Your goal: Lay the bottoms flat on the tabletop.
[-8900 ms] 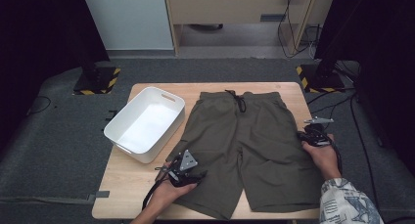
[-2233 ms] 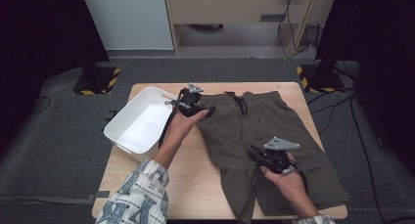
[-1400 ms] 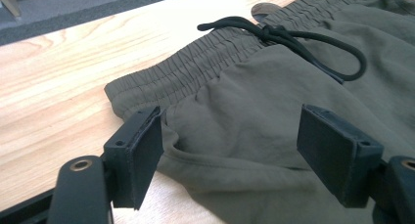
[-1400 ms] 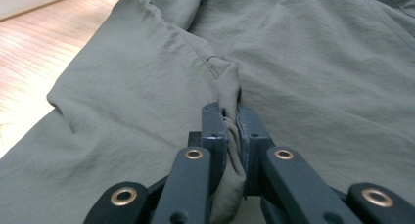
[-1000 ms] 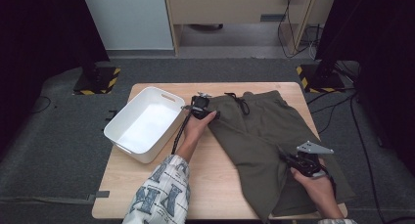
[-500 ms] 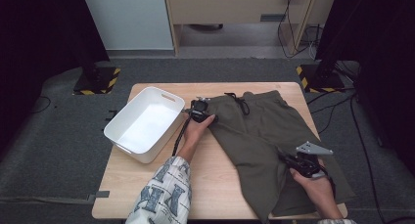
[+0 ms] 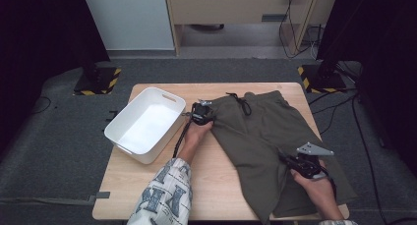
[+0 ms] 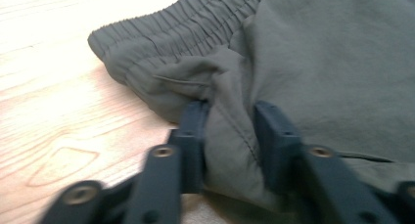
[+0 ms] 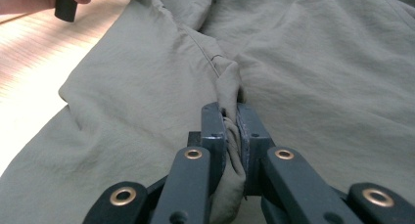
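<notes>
Olive-green shorts [image 7: 265, 131] lie on the wooden table [image 7: 221, 185], one leg folded over the other. My left gripper [image 7: 209, 116] is at the near-left waistband corner. In the left gripper view its jaws [image 8: 230, 121] have just been closing, and a bunched fold of the shorts [image 8: 333, 62] fills the gap between them. My right gripper [image 7: 284, 157] is low on the leg. The right gripper view shows it [image 9: 230, 119] shut on a pinched ridge of the cloth [image 9: 318, 62].
A white bin [image 7: 156, 90] stands at the table's left, just left of my left hand. Bare wood lies in front of the shorts. The other hand's gripper [image 9: 66, 1] shows at the top left of the right gripper view.
Since the oldest frame the shorts' left leg has been folded to the right and my left gripper went up to the waistband. Over the last second both hands hardly moved.
</notes>
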A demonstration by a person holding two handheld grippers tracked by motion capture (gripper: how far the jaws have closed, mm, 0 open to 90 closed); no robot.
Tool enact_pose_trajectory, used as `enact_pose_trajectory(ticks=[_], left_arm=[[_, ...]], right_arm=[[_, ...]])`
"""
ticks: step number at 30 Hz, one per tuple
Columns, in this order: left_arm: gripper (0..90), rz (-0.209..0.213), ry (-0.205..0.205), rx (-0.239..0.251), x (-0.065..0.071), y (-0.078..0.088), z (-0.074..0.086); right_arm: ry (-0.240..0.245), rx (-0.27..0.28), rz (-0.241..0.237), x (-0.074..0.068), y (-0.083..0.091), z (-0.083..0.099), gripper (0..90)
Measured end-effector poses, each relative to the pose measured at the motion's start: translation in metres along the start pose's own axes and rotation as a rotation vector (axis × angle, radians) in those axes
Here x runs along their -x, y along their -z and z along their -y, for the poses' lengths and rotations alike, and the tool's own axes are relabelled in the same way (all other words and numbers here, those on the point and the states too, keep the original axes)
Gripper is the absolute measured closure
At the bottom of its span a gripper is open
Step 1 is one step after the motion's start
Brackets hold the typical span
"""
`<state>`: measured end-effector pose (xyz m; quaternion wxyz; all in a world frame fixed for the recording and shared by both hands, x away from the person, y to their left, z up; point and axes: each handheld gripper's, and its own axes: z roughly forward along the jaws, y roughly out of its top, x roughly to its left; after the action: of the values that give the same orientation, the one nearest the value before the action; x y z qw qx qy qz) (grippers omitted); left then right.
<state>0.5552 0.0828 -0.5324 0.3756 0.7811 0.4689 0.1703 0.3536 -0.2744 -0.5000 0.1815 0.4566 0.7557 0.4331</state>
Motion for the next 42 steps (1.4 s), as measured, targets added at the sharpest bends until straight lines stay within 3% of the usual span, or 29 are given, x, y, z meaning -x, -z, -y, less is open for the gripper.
enact_pose_trajectory(ticks=[5, 14, 21, 26, 35, 38, 42], left_arm=[[83.1, 0.006, -0.015, 0.05, 0.004, 0.017, -0.004], [84.6, 0.019, -0.041, 0.107, 0.009, 0.061, -0.019], [84.9, 0.021, -0.052, 0.123, 0.006, 0.083, -0.027], [84.9, 0.017, -0.062, 0.133, 0.002, 0.099, -0.031], [84.9, 0.027, -0.064, 0.143, -0.002, 0.11, -0.033], [85.0, 0.039, -0.036, 0.164, -0.005, 0.112, -0.034], [85.0, 0.035, -0.03, 0.169, -0.006, 0.115, -0.035]], right_arm=[[0.002, 0.01, 0.002, -0.002, 0.001, -0.002, 84.3], [0.014, 0.03, 0.007, -0.009, 0.003, -0.008, 84.4], [-0.005, 0.055, -0.001, -0.011, 0.004, -0.018, 84.4], [0.009, 0.068, -0.007, -0.017, 0.006, -0.025, 84.4], [0.017, 0.081, -0.012, -0.022, 0.006, -0.032, 84.3], [0.019, 0.087, -0.016, -0.023, 0.008, -0.035, 84.3], [0.017, 0.112, -0.028, -0.024, 0.011, -0.038, 84.3]])
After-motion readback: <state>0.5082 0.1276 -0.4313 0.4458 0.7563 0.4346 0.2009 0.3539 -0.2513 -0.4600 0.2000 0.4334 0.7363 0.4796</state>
